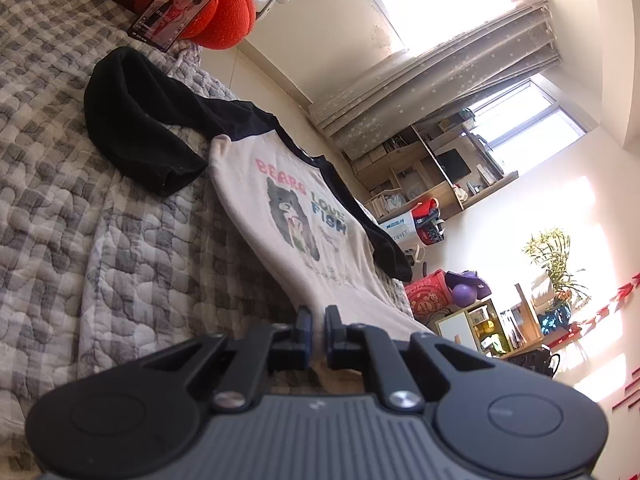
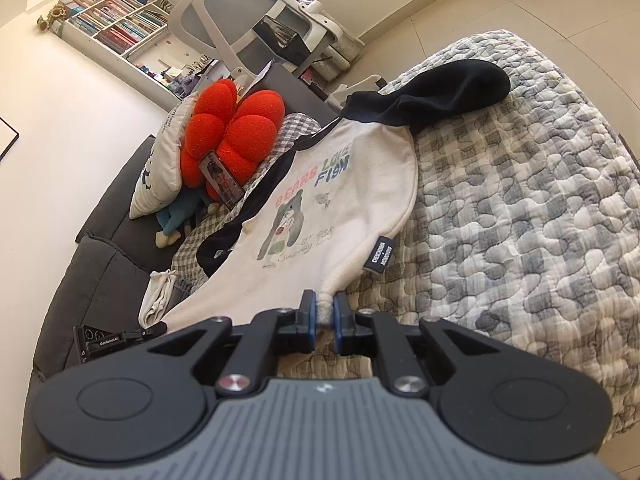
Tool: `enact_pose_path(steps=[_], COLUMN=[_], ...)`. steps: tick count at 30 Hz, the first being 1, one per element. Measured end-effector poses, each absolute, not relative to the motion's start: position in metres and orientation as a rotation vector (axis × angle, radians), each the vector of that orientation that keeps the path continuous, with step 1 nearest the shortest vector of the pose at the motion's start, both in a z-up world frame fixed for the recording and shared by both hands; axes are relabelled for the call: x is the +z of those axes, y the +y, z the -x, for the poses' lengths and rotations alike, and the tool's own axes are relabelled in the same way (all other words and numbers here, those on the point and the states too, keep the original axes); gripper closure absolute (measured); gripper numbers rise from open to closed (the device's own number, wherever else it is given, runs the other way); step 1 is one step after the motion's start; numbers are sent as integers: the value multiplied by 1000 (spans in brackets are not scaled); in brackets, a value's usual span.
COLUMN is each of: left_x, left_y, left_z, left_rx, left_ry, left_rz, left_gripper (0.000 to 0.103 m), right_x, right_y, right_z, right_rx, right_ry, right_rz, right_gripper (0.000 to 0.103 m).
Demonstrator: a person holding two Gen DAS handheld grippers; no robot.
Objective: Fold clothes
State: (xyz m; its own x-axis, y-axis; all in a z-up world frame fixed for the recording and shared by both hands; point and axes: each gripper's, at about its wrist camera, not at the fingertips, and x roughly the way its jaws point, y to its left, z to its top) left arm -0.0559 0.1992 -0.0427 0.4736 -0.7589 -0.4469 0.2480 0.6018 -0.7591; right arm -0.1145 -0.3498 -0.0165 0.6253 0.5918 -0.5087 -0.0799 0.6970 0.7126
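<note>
A white shirt (image 1: 280, 208) with black sleeves and a bear print lies front up on a grey checked quilt (image 1: 80, 216). My left gripper (image 1: 318, 320) is shut on one bottom corner of the shirt's hem, and the cloth rises taut from the quilt to its pads. In the right wrist view the same shirt (image 2: 320, 216) stretches toward my right gripper (image 2: 324, 312), which is shut on the other hem corner, bunched between the blue pads. One black sleeve (image 2: 448, 88) lies spread on the quilt (image 2: 520, 220). The other black sleeve (image 2: 248, 208) runs along the shirt's left side.
A red cushion (image 2: 232, 132) with a phone (image 2: 222, 180) leaning on it, a white pillow (image 2: 160, 168) and a blue soft toy sit at the sofa back. A white office chair (image 2: 240, 12) and shelves stand behind. Small cabinets and a plant (image 1: 556, 260) stand by the wall.
</note>
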Motion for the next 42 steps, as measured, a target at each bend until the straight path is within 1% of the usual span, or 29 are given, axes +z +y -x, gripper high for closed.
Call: enact_pose_path(steps=[3,7,10,12,14,17,18,19,21,22,25,29,32,37,42], left_x=[-52,-80,-98,-94,-84,-66,-60,-54,-46,-43,-39,-42,-46,-47,-43], left_y=[198,198,193,194,192,187,185,183,178,174,155,130,115,90,69], left_z=[60,64,71,74,75,77,77,78,76,74,66,48,34,2,-35], left_rx=[-641,-555,-544,-549,-555,-545,-539,-538,-549,-560,-594,-604,-602,-578,-560], left_ry=[898,957,967,948,932,888,859,823,765,744,682,633,618,617,615], left_rz=[613,510,470,462,407,288,249,216,179,167,114,65,46,-27,-30], left_gripper=[97,96,96,96,95,82,73,68,65,61,53,49,49,49,49], right_x=[-23,-47,-66,-71,-66,-53,-49,-44,-37,-34,-30,-33,-41,-48,-48], right_y=[-349,-347,-342,-342,-343,-340,-339,-337,-331,-327,-309,-285,-274,-260,-245], right_z=[115,116,116,118,120,122,122,122,121,121,111,91,72,35,-11], right_rx=[404,340,306,308,322,328,327,316,305,304,311,302,295,287,281], right_ry=[835,898,951,962,951,927,916,901,852,833,773,702,669,664,660], right_rz=[-693,-642,-594,-589,-578,-517,-492,-468,-411,-386,-284,-136,-87,-43,-44], right_gripper=[91,91,91,91,87,83,79,69,59,59,59,56,56,56,56])
